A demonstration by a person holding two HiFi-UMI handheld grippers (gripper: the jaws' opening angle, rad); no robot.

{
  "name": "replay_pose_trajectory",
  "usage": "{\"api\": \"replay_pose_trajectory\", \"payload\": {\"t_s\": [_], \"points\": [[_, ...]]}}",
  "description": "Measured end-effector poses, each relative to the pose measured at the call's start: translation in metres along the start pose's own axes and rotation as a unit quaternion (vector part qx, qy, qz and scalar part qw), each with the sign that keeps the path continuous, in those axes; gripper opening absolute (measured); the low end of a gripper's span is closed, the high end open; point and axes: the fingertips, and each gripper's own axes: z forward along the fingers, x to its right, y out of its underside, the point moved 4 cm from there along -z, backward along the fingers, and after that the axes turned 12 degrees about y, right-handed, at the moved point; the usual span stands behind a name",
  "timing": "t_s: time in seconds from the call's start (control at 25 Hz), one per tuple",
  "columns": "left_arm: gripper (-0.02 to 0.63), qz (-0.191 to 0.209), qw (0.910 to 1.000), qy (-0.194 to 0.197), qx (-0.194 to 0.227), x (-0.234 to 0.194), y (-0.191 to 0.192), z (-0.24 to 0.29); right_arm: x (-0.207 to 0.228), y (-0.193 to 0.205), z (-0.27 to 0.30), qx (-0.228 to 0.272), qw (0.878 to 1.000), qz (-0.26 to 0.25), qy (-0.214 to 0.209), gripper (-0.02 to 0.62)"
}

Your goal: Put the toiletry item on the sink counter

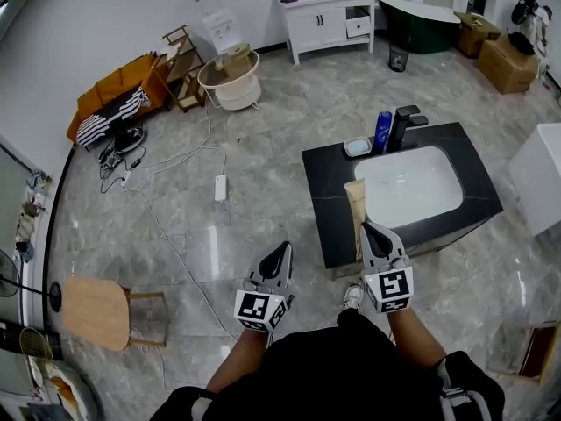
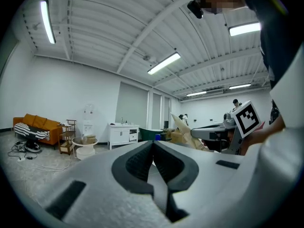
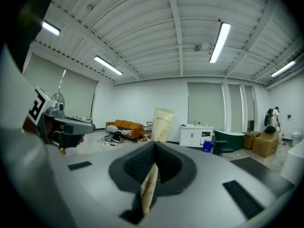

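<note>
Nearest me in the head view, both grippers sit low: the left gripper (image 1: 279, 253) over the floor (image 1: 175, 235), the right gripper (image 1: 368, 229) holding the beige tube (image 1: 354, 207) upright at the near left edge of the black sink counter (image 1: 326, 191). Left gripper view: its jaws meet on nothing. Right gripper view: I see the jaws clamped on the tube's flat end, its body rising beyond

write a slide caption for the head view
Head view: right claw shut on a beige tube by the black sink counter; left claw shut and empty over the floor.
</note>
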Motion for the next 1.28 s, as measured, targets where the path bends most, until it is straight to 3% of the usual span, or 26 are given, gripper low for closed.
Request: {"api": "replay_pose_trajectory", "payload": {"t_s": [0.6,1.28], "points": [[0.008,0.0,0.9982,-0.061,-0.002,-0.035,-0.008,0.101,0.048,0.005,0.106,-0.014,0.997,-0.019,-0.073,0.008],[0.008,0.001,0.9965,-0.081,-0.021,-0.107,0.008,0.104,0.022,0.021,0.184,-0.075,0.994,-0.024,-0.071,0.008]]}}
